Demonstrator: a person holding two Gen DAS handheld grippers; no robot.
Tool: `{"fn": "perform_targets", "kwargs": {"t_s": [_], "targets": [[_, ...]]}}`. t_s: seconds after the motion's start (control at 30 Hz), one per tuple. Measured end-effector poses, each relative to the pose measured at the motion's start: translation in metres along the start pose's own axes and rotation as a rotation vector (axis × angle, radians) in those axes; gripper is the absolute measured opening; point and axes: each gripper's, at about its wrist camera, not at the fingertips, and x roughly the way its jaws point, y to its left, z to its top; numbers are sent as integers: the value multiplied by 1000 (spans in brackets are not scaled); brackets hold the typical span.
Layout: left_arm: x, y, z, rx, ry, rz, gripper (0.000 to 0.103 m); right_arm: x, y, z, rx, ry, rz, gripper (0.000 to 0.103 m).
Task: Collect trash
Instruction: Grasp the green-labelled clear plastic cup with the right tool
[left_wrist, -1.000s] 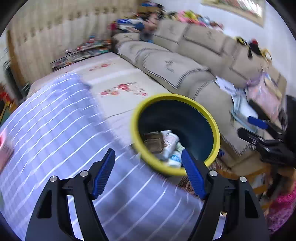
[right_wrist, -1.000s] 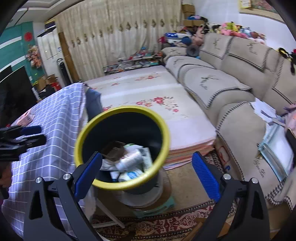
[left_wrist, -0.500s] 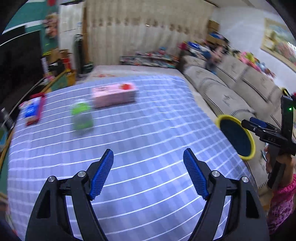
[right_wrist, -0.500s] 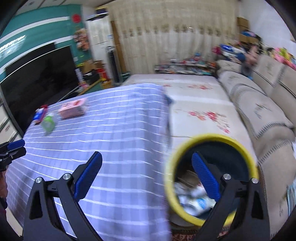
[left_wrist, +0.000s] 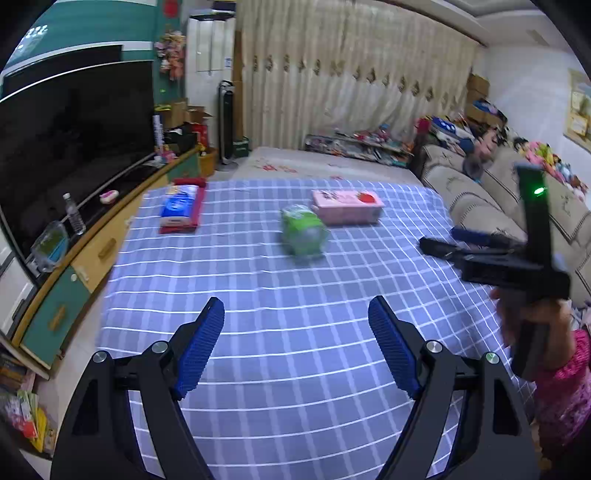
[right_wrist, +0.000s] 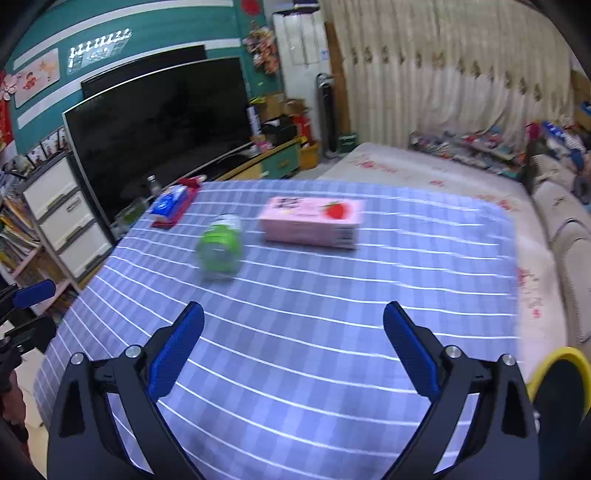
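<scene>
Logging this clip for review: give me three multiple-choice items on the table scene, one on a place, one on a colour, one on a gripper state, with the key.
1. Where does the green bottle lie on the checked tablecloth?
A. between the blue-and-red packet and the pink carton
B. on top of the carton
C. in the bin

2. What colour is the rim of the bin?
A. red
B. yellow
C. white

3. How does the left gripper stand?
A. shut on the bottle
B. shut on nothing
C. open and holding nothing

Key: 1 A, the bottle sits on the cloth with the packet to one side and the carton to the other. 2 B, a yellow edge shows at the right wrist view's lower right. 3 C, the tablecloth shows between its spread fingers.
</scene>
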Motion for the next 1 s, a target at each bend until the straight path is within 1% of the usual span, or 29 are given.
{"fn": "perform_targets", "kwargs": {"t_s": [0.07,0.13,0.27,0.37,0.47,0.6,0.63,0.7,0.77,0.83,0.87,0.9,1.0], "targets": [[-13,14,1,-25,-20,20,79,17,18,4,-10,14,33,93],[-25,30,1,-55,-35,45,79,34,36,8,-36,30,40,93],[-39,49,-2,-88,-41,65,80,61,58,17,-60,49,42,93],[-41,55,-7,-97,-34,62,80,80,67,25,-51,63,37,93],[-39,55,-11,-95,-27,48,80,103,70,31,-31,78,8,93],[-33,52,-11,-87,-16,24,80,123,71,39,-17,91,-19,92],[-31,51,-12,-84,-13,20,80,127,71,40,-17,97,-25,90],[-27,48,-12,-79,-6,10,80,135,72,40,-15,112,-27,82],[-23,46,-12,-77,1,5,80,140,73,41,-15,121,-29,79],[-18,44,-13,-79,9,0,80,145,75,39,-19,127,-31,68],[-16,44,-14,-80,12,-3,80,148,76,39,-21,135,-33,55],[-14,43,-14,-81,16,-8,80,150,77,38,-22,146,-30,49],[-9,40,-13,-80,25,-15,80,145,79,35,-27,148,-18,48]]}}
